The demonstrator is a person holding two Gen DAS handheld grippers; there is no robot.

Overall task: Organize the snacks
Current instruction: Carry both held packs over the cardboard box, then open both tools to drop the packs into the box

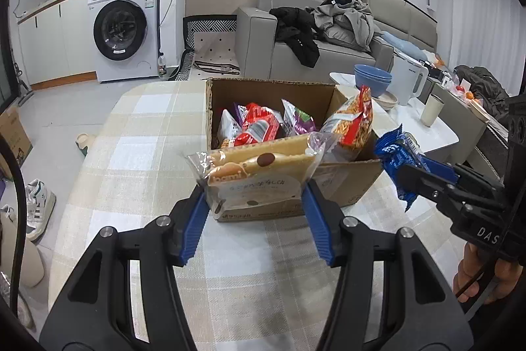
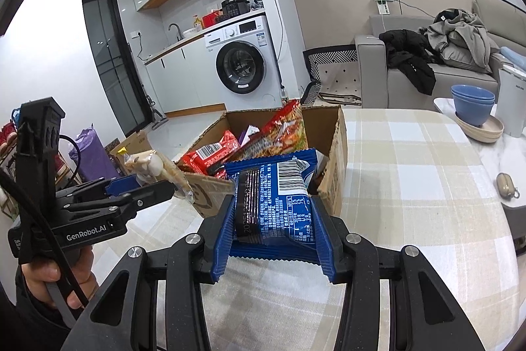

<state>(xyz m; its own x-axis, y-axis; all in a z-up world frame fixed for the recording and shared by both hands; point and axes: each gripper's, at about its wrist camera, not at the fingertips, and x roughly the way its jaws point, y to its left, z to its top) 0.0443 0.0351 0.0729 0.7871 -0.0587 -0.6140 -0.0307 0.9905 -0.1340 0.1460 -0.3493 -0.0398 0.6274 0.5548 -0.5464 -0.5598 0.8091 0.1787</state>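
An open cardboard box (image 1: 263,94) stands on the checked tablecloth and holds several snack packets, among them a red one (image 1: 259,127) and a tall noodle-snack bag (image 1: 355,120). My left gripper (image 1: 254,196) is shut on a beige biscuit packet (image 1: 259,173), held just before the box's near wall. My right gripper (image 2: 274,213) is shut on a blue snack packet (image 2: 279,196), held at the box's near right corner (image 2: 332,186). The right gripper also shows in the left wrist view (image 1: 404,176) with the blue packet (image 1: 394,153). The left gripper shows in the right wrist view (image 2: 144,186).
The checked tablecloth (image 1: 148,153) covers the table around the box. Blue bowls (image 1: 373,79), a white kettle (image 1: 411,81) and a cup (image 1: 432,111) stand on a side table at the right. A small beige pouch (image 2: 506,185) lies at the right. A sofa with clothes (image 1: 328,28) is behind.
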